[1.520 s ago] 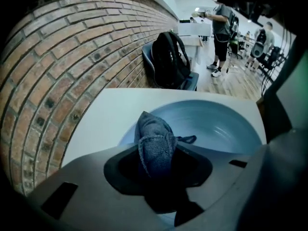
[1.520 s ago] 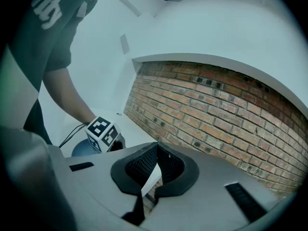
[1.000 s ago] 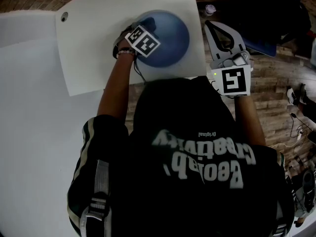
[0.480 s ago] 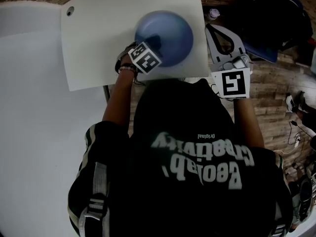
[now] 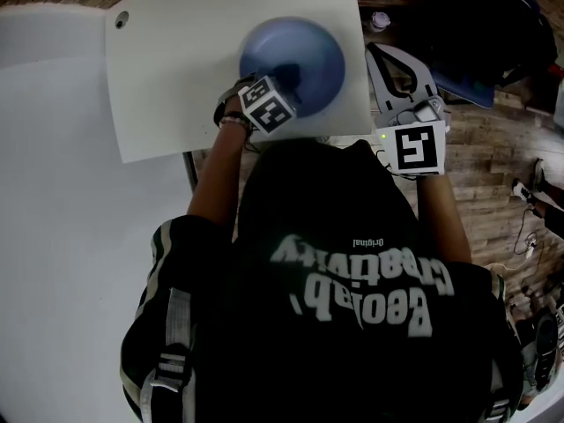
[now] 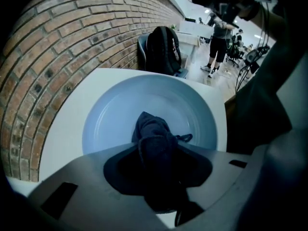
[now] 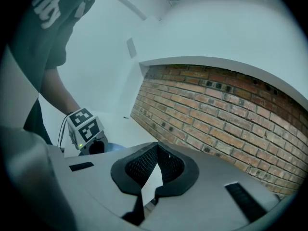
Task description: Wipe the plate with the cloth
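Note:
A blue plate (image 5: 304,47) sits on the white table (image 5: 176,69) near its right front corner. In the left gripper view the plate (image 6: 115,114) looks pale blue, and a dark cloth (image 6: 153,138) is bunched on its near half. My left gripper (image 5: 286,77) is shut on that cloth and presses it onto the plate. My right gripper (image 5: 398,60) hangs off the table's right edge, over the wooden floor. Its jaws are shut with nothing between them. The left gripper's marker cube (image 7: 84,125) shows in the right gripper view.
A brick wall (image 6: 53,57) runs along the table's far side. A black backpack (image 6: 163,49) rests on a chair beyond the plate. A dark bag (image 5: 480,25) lies on the floor to the right. A second white table (image 5: 62,236) adjoins on the left.
My left gripper has drawn the cloth back across the plate toward me, then slightly to the right. The right gripper has hardly moved.

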A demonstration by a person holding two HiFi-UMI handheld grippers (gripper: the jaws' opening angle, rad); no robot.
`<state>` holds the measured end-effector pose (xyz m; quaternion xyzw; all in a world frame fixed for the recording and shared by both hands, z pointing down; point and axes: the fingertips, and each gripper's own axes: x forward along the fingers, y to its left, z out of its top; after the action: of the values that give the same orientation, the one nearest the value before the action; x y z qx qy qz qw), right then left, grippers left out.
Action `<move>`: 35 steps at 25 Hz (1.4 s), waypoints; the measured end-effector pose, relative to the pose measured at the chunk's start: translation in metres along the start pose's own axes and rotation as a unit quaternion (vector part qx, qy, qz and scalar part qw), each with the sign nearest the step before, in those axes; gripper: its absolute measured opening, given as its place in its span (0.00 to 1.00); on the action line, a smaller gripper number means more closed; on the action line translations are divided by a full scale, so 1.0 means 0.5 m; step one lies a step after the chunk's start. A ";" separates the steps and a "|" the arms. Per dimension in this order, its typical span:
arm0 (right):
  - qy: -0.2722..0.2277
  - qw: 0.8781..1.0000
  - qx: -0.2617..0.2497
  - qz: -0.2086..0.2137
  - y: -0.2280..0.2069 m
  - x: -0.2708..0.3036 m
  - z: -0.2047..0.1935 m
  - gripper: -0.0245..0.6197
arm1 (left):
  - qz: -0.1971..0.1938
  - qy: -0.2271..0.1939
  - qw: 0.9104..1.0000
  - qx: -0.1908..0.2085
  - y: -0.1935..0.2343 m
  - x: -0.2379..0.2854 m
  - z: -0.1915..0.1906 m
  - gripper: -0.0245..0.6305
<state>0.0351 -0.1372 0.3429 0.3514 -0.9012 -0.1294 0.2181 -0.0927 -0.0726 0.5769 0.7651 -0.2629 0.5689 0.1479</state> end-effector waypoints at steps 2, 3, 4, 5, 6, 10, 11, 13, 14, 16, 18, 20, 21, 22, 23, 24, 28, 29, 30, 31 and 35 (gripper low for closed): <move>0.001 1.000 -0.003 0.000 -0.002 0.001 0.002 0.03 | 0.001 -0.003 1.000 0.006 0.003 0.002 0.015 0.26; 0.001 1.000 -0.003 0.000 -0.002 0.002 0.003 0.03 | 0.002 -0.005 1.000 0.007 0.006 0.003 0.022 0.26; 0.002 1.000 -0.003 0.001 -0.001 0.003 0.003 0.03 | 0.005 -0.006 1.000 0.007 0.009 0.005 0.030 0.26; 0.002 1.000 -0.002 0.002 -0.001 0.004 0.002 0.03 | 0.008 -0.007 1.000 0.008 0.013 0.007 0.038 0.26; 0.004 1.000 -0.002 0.003 0.000 0.005 0.000 0.03 | 0.011 -0.006 1.000 0.007 0.017 0.011 0.044 0.26; 0.004 1.000 -0.002 0.007 0.002 0.010 -0.001 0.03 | 0.026 -0.006 1.000 -0.004 0.026 0.031 0.056 0.26; 0.003 1.000 -0.002 0.007 0.003 0.011 -0.001 0.03 | 0.028 -0.007 1.000 -0.006 0.026 0.032 0.059 0.26; 0.002 1.000 -0.002 0.008 0.004 0.014 0.001 0.03 | 0.031 -0.011 0.999 -0.006 0.024 0.033 0.060 0.26; 0.001 1.000 -0.001 0.009 0.004 0.016 0.002 0.03 | 0.030 -0.014 0.999 -0.009 0.024 0.032 0.059 0.26; -0.002 1.000 0.001 0.009 0.004 0.020 0.005 0.03 | 0.031 -0.021 0.999 -0.017 0.026 0.030 0.056 0.26; -0.005 1.000 0.002 0.010 0.002 0.021 0.005 0.03 | 0.033 -0.026 0.999 -0.023 0.027 0.031 0.056 0.26; -0.004 1.000 0.001 0.011 0.003 0.021 0.004 0.03 | 0.028 -0.028 0.999 -0.029 0.025 0.033 0.057 0.26; -0.004 1.000 0.001 0.012 0.006 0.022 0.004 0.03 | 0.025 -0.027 0.999 -0.032 0.025 0.034 0.056 0.26; -0.004 1.000 0.002 0.013 0.008 0.024 0.005 0.03 | 0.022 -0.026 0.999 -0.033 0.025 0.035 0.055 0.26; -0.005 1.000 0.003 0.013 0.009 0.026 0.006 0.03 | 0.021 -0.026 0.999 -0.034 0.026 0.035 0.054 0.26; -0.006 1.000 0.003 0.013 0.010 0.026 0.007 0.03 | 0.021 -0.025 0.999 -0.035 0.027 0.035 0.055 0.26; -0.005 1.000 0.003 0.012 0.010 0.022 0.008 0.03 | 0.030 -0.027 0.999 -0.036 0.027 0.033 0.056 0.26; -0.005 1.000 0.003 0.012 0.011 0.022 0.009 0.03 | 0.031 -0.026 0.999 -0.036 0.028 0.033 0.055 0.26; -0.006 1.000 0.003 0.012 0.013 0.021 0.009 0.03 | 0.031 -0.025 0.999 -0.036 0.028 0.032 0.053 0.26; -0.006 1.000 0.002 0.012 0.015 0.020 0.010 0.03 | 0.030 -0.024 0.999 -0.035 0.029 0.033 0.052 0.26; -0.005 1.000 0.004 0.010 0.016 0.015 0.008 0.03 | 0.032 -0.025 0.999 -0.036 0.028 0.033 0.053 0.26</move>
<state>0.0238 -0.1365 0.3449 0.3422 -0.9065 -0.1251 0.2134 -0.0763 -0.1017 0.5832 0.7646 -0.3111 0.5441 0.1502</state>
